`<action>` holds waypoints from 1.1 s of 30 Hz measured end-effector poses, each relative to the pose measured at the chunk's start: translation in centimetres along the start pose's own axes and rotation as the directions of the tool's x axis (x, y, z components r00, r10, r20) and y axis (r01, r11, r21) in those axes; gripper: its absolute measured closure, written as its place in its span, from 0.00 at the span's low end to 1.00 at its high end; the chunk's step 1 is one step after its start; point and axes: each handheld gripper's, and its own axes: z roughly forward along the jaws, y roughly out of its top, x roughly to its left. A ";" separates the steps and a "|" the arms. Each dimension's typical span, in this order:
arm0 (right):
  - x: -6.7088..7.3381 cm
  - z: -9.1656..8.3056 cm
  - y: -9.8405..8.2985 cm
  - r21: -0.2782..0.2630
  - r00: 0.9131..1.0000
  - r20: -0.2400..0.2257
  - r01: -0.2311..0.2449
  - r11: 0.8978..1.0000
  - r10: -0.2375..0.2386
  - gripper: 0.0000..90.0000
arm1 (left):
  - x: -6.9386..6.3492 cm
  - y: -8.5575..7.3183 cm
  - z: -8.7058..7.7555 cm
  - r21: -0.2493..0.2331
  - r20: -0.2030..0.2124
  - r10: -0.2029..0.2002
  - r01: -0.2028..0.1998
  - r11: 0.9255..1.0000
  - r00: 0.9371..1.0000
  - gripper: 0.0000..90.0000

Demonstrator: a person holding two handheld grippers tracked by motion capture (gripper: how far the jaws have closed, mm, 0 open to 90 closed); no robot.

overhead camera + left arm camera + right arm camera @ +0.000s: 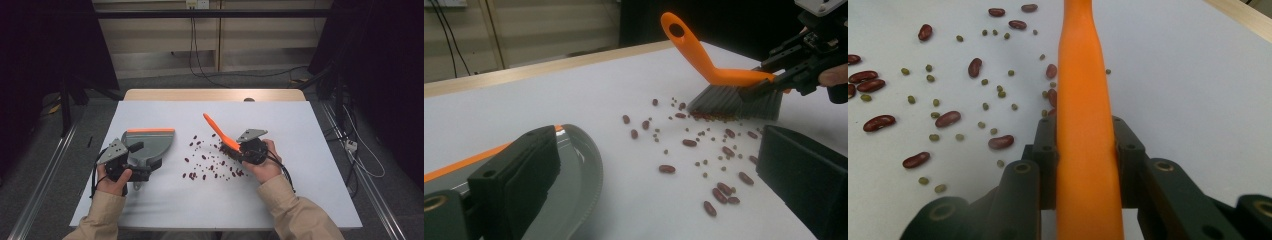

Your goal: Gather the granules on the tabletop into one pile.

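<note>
In the high view the small green beans (212, 167) are too small to tell apart from the red ones. The brush (1088, 125) runs off the top and bottom edges of the right gripper view, its bristles hidden. The dustpan (579, 175) is half hidden behind a dark finger (516, 175) in the left gripper view.

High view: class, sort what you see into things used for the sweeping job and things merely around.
In use:
orange-handled grey-bristled brush, clamped in right gripper
grey plastic dustpan with orange edge, held by left gripper
scattered red beans and small green beans

Merely around:
black cables on the floor
white wall socket
</note>
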 end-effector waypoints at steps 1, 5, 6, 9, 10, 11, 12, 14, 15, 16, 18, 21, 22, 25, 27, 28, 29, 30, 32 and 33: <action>0.0 0.0 0.0 -0.002 1.000 -0.001 0.006 1.000 -0.006 0.79 | 0.0 0.0 0.0 0.001 0.001 0.001 -0.001 1.000 1.000 0.04; 0.4 -0.3 -0.1 -0.005 1.000 -0.012 0.017 1.000 -0.017 0.79 | 0.0 0.0 0.0 0.002 0.001 0.006 -0.006 1.000 1.000 0.04; 0.4 -0.3 -0.1 -0.012 1.000 -0.022 0.012 1.000 -0.013 0.79 | 0.0 0.0 0.0 0.001 0.001 0.007 -0.007 1.000 1.000 0.04; 0.4 -0.7 0.0 -0.029 1.000 -0.016 0.005 1.000 -0.005 0.79 | 0.0 0.0 -0.1 0.000 -0.001 0.003 -0.003 1.000 1.000 0.04; 0.1 -0.9 0.2 -0.046 1.000 -0.018 -0.004 0.999 0.003 0.79 | 0.0 0.0 -0.1 0.000 -0.002 0.003 -0.003 1.000 1.000 0.04; -0.3 -1.0 0.4 -0.062 1.000 -0.023 -0.017 0.998 0.015 0.79 | 0.0 0.0 -0.1 0.001 0.000 0.002 -0.002 1.000 1.000 0.04; -0.7 -1.1 0.6 -0.073 1.000 -0.022 -0.020 0.997 0.019 0.79 | 0.0 0.0 -0.1 0.001 0.000 0.001 -0.001 1.000 1.000 0.04; -1.6 -1.1 1.2 -0.084 1.000 0.001 -0.014 0.996 0.015 0.79 | 0.0 0.0 0.0 0.003 0.002 0.000 0.000 1.000 1.000 0.04; -2.2 -0.9 1.4 -0.094 1.000 0.001 -0.017 0.995 0.018 0.79 | 0.0 0.0 0.0 0.003 0.002 -0.003 0.003 1.000 1.000 0.04; -2.7 -0.6 1.7 -0.103 1.000 -0.001 -0.027 0.994 0.027 0.79 | 0.0 0.0 0.0 0.004 0.004 -0.005 0.005 1.000 1.000 0.04; -3.8 0.1 2.3 -0.114 1.000 -0.004 -0.029 0.993 0.028 0.79 | 0.1 -0.1 0.1 0.005 0.004 -0.008 0.008 1.000 1.000 0.04; -5.0 1.7 3.2 -0.125 1.000 -0.002 -0.002 0.992 0.001 0.79 | 0.2 -0.1 0.1 0.009 0.002 -0.012 0.012 1.000 1.000 0.04; -5.3 2.2 3.5 -0.124 1.000 -0.001 0.007 0.992 -0.007 0.79 | 0.3 -0.1 0.0 0.009 0.004 -0.014 0.014 1.000 1.000 0.04; -6.0 3.8 4.4 -0.126 0.999 0.002 0.041 0.991 -0.042 0.79 | 0.3 -0.1 0.0 0.004 0.001 -0.022 0.022 1.000 1.000 0.04; -6.3 4.9 5.0 -0.123 0.998 -0.003 0.062 0.990 -0.062 0.79 | 0.3 -0.2 0.0 0.009 0.003 -0.023 0.023 1.000 1.000 0.04; -6.4 5.5 5.1 -0.125 0.998 -0.006 0.062 0.990 -0.063 0.79 | 0.3 -0.2 0.0 0.011 0.003 -0.029 0.029 1.000 1.000 0.04; -6.6 6.0 5.3 -0.124 0.998 -0.008 0.060 0.991 -0.061 0.79 | 0.3 -0.3 0.0 0.015 0.004 -0.029 0.028 0.999 1.000 0.04; -6.6 6.5 5.5 -0.120 0.998 -0.014 0.061 0.991 -0.063 0.79 | 0.3 -0.3 0.0 0.019 0.003 -0.026 0.026 0.999 1.000 0.04; -6.5 7.4 5.7 -0.119 0.997 -0.012 0.071 0.990 -0.073 0.79 | 0.3 -0.4 0.0 0.019 -0.002 -0.033 0.033 0.999 0.999 0.04; -6.5 7.8 5.8 -0.117 0.995 -0.017 0.091 0.989 -0.093 0.79 | 0.4 -0.4 -0.1 0.018 -0.004 -0.034 0.034 0.999 0.999 0.04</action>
